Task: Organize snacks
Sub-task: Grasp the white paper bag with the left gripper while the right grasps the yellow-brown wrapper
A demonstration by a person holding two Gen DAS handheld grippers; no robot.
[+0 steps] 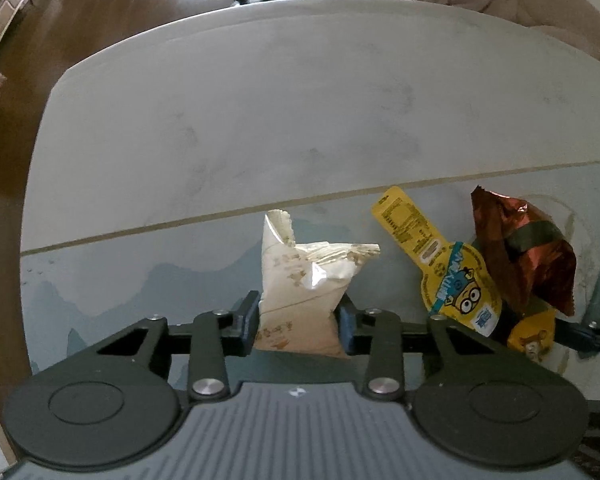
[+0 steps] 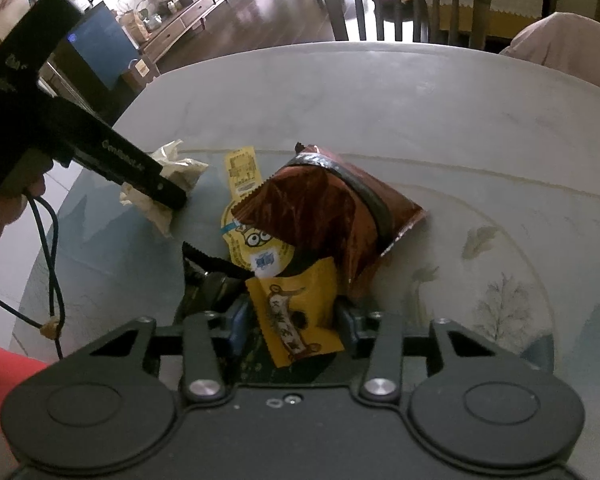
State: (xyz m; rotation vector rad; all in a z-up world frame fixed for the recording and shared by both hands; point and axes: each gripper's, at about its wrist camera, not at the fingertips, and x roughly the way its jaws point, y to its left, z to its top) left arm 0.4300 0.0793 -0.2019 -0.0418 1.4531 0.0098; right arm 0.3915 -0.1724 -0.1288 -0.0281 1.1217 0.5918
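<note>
Left wrist view: left tongs (image 1: 298,322) clamp the cream snack packet (image 1: 300,292) on the worktop (image 1: 260,120), left of the yellow minion pouch (image 1: 452,272). Right tongs (image 2: 290,326) clamp the yellow candy packet (image 2: 296,316) below that pouch.

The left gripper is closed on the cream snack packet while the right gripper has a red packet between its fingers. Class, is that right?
Not quite. The right gripper has a small yellow packet between its fingers, not a red one, as the right wrist view shows. The left gripper is indeed closed on the cream snack packet.
</note>
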